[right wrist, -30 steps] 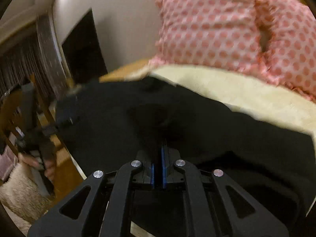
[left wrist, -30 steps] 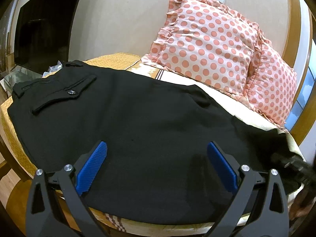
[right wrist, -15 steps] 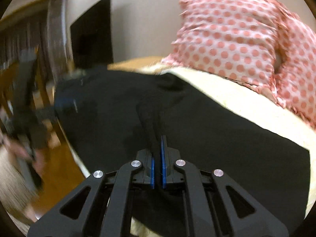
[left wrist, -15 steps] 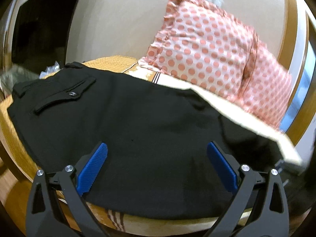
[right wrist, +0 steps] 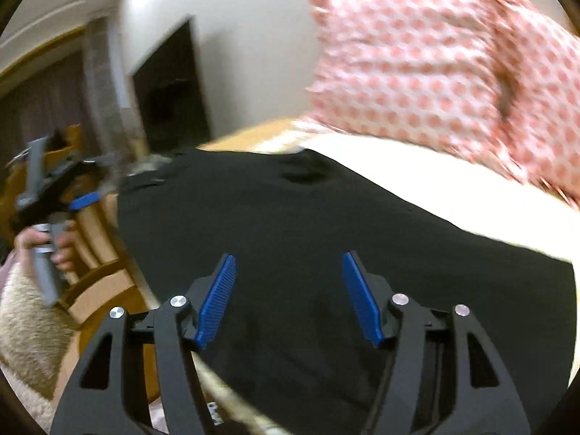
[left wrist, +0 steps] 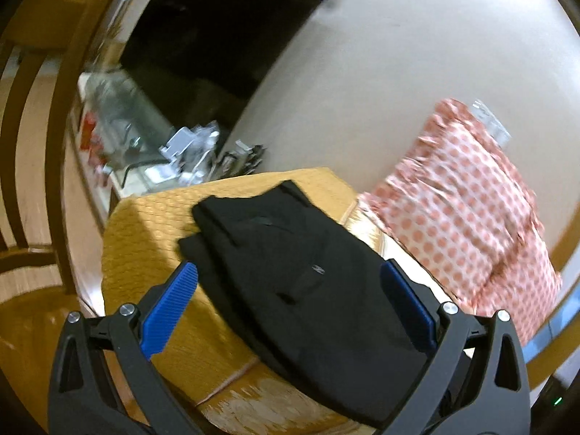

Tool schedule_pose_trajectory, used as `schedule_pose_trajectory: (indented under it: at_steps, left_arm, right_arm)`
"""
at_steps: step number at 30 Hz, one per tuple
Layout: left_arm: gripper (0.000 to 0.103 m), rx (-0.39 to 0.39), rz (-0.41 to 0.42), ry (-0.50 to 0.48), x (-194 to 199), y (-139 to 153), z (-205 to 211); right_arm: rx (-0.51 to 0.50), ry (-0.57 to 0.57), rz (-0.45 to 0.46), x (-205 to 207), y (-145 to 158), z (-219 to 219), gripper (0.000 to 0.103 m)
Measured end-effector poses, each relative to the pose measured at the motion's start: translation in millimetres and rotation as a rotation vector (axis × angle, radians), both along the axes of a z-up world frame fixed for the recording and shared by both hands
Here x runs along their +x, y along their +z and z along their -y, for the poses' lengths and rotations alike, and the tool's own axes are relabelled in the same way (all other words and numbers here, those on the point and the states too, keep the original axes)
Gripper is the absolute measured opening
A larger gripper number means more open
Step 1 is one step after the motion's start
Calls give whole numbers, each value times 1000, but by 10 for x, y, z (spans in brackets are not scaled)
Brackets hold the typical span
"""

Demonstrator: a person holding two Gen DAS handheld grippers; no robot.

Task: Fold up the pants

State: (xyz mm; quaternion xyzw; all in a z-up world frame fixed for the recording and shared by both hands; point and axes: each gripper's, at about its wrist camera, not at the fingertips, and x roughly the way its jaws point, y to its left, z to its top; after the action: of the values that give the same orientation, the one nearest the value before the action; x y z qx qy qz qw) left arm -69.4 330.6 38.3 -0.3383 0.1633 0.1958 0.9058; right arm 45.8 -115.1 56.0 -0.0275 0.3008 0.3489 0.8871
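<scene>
The right gripper hung just above the black pants, its blue-padded fingers spread apart and holding nothing. The left gripper was spread wide too, empty, with its blue pads on either side of the pants as its own camera saw them. The pants lay flat as a dark folded slab across the yellow quilted cover, a seam and a small pale mark showing on top. Behind them two pink polka-dot pillows leaned against the pale wall. Off to the side the person's left hand gripped the other tool's handle, beside a wooden chair. Both views were blurred.
</scene>
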Motion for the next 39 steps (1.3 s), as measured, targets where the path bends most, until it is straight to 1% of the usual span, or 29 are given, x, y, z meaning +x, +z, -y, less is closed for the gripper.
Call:
schedule_pose_trajectory:
  at_steps: [1,2,4,5,7,9,11,13,16,19,20,26,34,37,39]
  left_arm:
    - [100,-23,-15,7,45,-22,-76]
    - [99,-47,-27,6,89,-44,-138]
    - [98,-81,-32,6,74,-93,-205]
    - [95,-87,-28,9,68,-103,-215]
    - [92,-80,-18,6,79,-72,-213]
    - [79,-82,-12,-16,125,-33,-184]
    - [72,-91,-14,-44,150,-37,-159]
    - [70,-114,-39,-62,207,-82,-140]
    - [65,-161,-51,-60,233,-168,-150]
    - [60,-177,-62,-45,202,-198,-143]
    - [57,-181,-71,-38,186,-201,-133]
    - [57,-226,-76,-28,69,-249,-95]
    - [58,-229,-79,-30,38,-250,-8]
    - [58,-269,-69,-59,29,-282,54]
    - [56,-246,-79,-60,52,-277,94]
  right_arm:
    - [-48,-18,-40,71,-93,-21,61]
    - [-84,-5,-86,103,-194,-56,60]
    - [-105,18,-48,13,-221,-75,60]
    - [-107,17,-39,-2,-211,-75,60]
    - [-84,18,-56,7,-214,-50,61]
    - [-62,21,-64,29,-212,-25,62]
    - [-69,28,-52,1,-228,-36,64]
    - [-71,36,-45,-14,-236,-51,66]
    - [-73,39,-41,-11,-241,-56,67]
    - [-67,42,-45,0,-242,-39,67]
    - [-66,43,-45,3,-244,-37,67]
    - [-66,43,-43,-3,-246,-41,67]
    - [-68,41,-42,-2,-246,-48,67]
    - [-67,41,-42,-1,-246,-48,68]
    - [-67,42,-42,0,-245,-52,69]
